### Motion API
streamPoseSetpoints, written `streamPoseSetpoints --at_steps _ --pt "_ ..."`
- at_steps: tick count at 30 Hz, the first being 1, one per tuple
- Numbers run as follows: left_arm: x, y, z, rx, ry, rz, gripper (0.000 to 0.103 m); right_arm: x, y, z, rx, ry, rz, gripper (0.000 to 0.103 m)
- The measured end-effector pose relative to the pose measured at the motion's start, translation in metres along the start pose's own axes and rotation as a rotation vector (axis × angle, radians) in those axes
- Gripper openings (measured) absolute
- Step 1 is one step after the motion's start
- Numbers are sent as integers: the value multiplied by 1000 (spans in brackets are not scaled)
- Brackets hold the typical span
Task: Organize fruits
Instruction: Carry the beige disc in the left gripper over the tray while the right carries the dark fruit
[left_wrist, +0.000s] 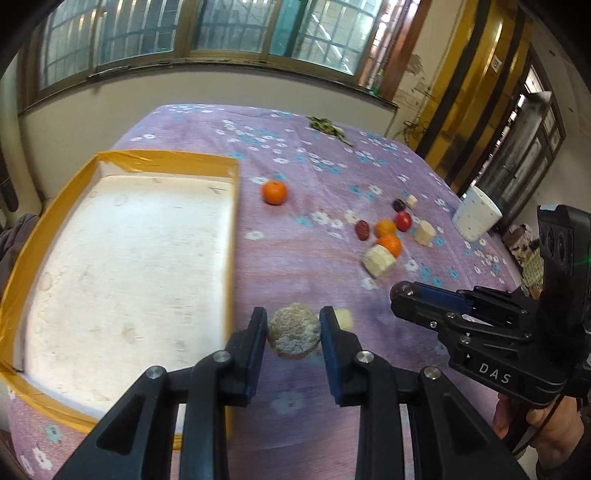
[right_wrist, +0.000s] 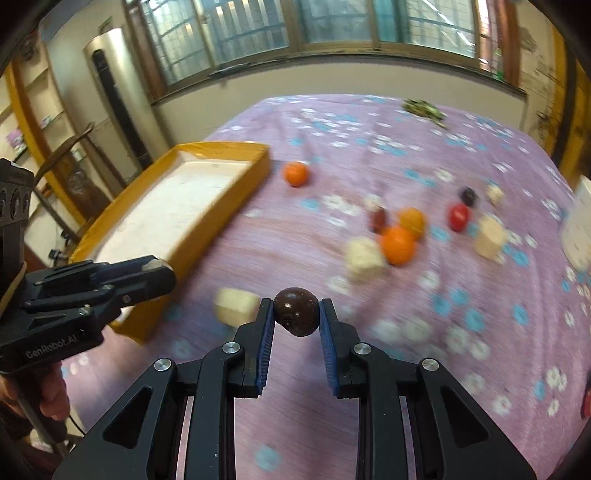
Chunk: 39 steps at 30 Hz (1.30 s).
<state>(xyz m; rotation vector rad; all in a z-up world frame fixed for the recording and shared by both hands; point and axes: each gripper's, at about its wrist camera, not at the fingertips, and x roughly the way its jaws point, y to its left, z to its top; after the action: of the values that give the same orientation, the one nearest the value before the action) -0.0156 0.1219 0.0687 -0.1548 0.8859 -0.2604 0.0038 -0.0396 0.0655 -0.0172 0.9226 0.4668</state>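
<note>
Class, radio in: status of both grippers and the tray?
Left gripper shut on crusty pale chunk. Right gripper shut on dark round fruit. Yellow-rimmed tray holds nothing; path unobstructed.

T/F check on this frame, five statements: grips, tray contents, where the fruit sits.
1. The left hand-held gripper is shut on a rough beige chunk. True.
2. The right hand-held gripper is open and holds nothing. False: it is shut on a dark brown round fruit.
3. The yellow-rimmed tray already holds fruit. False: no fruit shows on its white floor.
4. A lone orange lies on the purple cloth beside the tray. True.
5. The white cup stands inside the tray. False: it stands on the cloth, far from it.
</note>
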Motion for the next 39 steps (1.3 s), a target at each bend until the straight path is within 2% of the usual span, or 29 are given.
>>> streamPoseSetpoints --at_steps 10,17,22,26,37,39 --pt "-18 91 0 -107 -16 131 32 43 92 36 -154 30 114 23" --pt "-13 149 -8 -166 16 216 32 88 137 37 -223 117 156 23" --pt "-8 160 -14 -155 40 233 32 111 151 31 -230 175 157 23" --pt "-6 155 -17 -91 46 252 32 118 153 28 -227 199 146 23" --pt "-3 148 -25 -28 67 311 32 108 152 22 -235 199 125 26" --pt "-7 149 -26 -32 63 315 34 104 152 22 -240 193 122 30"
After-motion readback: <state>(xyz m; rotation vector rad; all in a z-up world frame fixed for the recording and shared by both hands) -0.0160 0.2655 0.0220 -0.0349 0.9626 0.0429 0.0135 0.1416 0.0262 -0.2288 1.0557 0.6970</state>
